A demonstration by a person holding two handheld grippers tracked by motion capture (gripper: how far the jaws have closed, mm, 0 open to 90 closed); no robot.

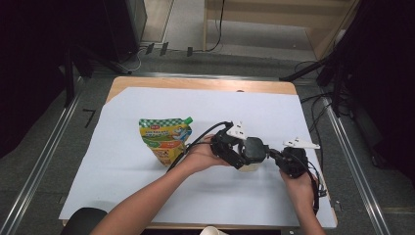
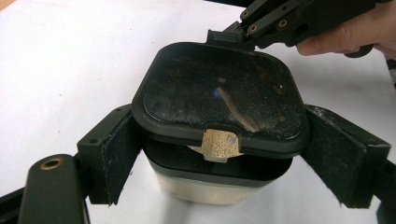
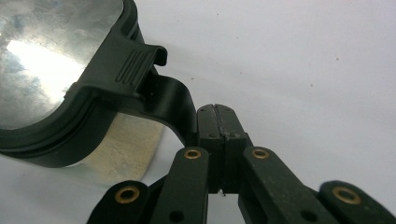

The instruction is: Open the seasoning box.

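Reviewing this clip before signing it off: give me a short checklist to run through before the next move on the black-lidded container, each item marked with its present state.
1. Left tongs bracket the container on both sides: ok.
2. Left pads actually pressing its walls: cannot tell.
3. Right tongs shut, pressing the lid's hinge strap: ok.
4. Lid lifted at the front edge, not sealed: ok.
5. Sauce pouch lies apart from the container: ok.
6. Contents level inside: cannot tell.
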